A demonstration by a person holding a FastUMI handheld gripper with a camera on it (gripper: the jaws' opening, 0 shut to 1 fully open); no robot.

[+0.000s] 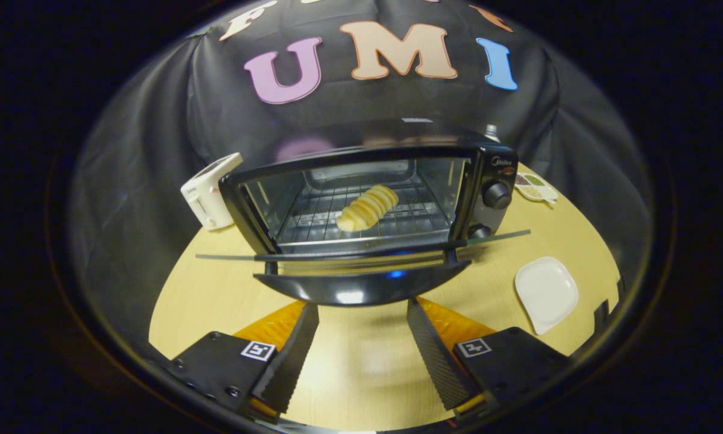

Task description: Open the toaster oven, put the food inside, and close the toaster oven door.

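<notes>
A black toaster oven [488, 175] stands on the wooden table with its glass door [361, 265] folded down flat toward me. A ridged yellow pastry [367, 208] lies on the wire rack inside the cavity. The door's curved black handle [361, 289] sits just ahead of my fingertips. My gripper [361, 313] is open, its two black ribbed fingers [295, 349] spread apart just below the handle, with nothing between them.
A white square plate [546, 292] lies on the table to the right of the fingers. A small white appliance [209, 190] stands left of the oven. A small packet [535, 185] lies behind the oven on the right.
</notes>
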